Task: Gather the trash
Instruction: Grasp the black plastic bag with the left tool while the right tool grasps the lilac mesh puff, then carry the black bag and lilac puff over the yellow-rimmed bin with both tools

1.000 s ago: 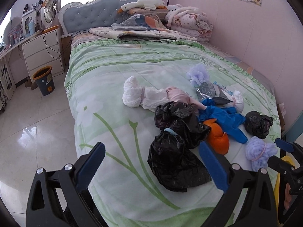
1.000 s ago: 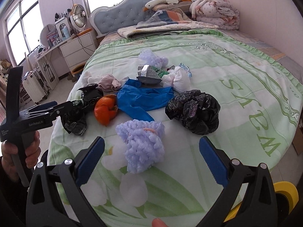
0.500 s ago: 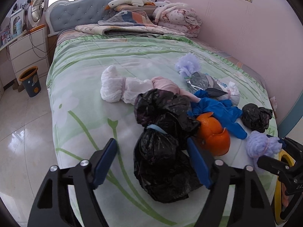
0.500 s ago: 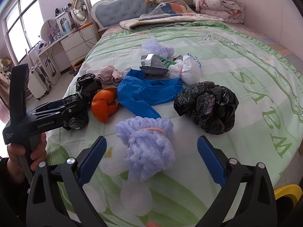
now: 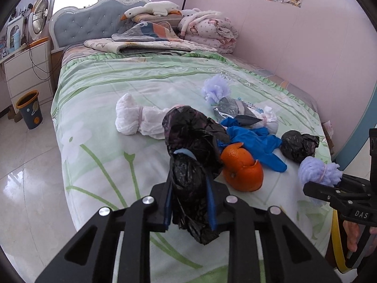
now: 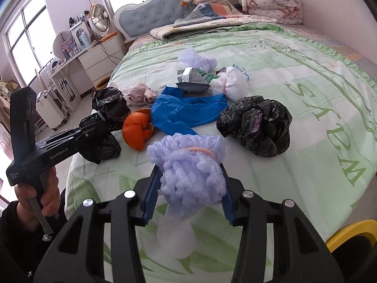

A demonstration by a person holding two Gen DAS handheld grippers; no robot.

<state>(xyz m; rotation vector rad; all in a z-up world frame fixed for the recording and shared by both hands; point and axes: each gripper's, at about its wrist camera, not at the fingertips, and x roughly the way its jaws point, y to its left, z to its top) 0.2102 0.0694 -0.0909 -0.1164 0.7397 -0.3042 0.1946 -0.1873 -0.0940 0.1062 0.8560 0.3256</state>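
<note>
- The left wrist view shows the left tongs closing, their blue pads pressed on a crumpled black plastic bag tied at the waist with a pale band, lying just left of the peeled orange on the green floral bedspread.
- Only this view shows the dark waste bin with an orange rim on the tiled floor, far left of the orange, and a white gathered cloth bundle up and left of the orange.
- In it the right tongs appear at the right edge, against a lilac foam-net bundle to the right of the orange.
- The right wrist view shows the right tongs closing, with the lilac foam-net bundle, cinched by a pink rubber band, squeezed between their blue pads, below and right of the orange.
- Only here can a hand be seen gripping the handle of the left tongs, left of the orange.
- A second, rounder black plastic bag sits right of the orange, well apart, with a blue rubber glove between them, touching the orange.
- Beyond the glove lie a silver foil packet, a white knotted bag and another lilac bundle.
</note>
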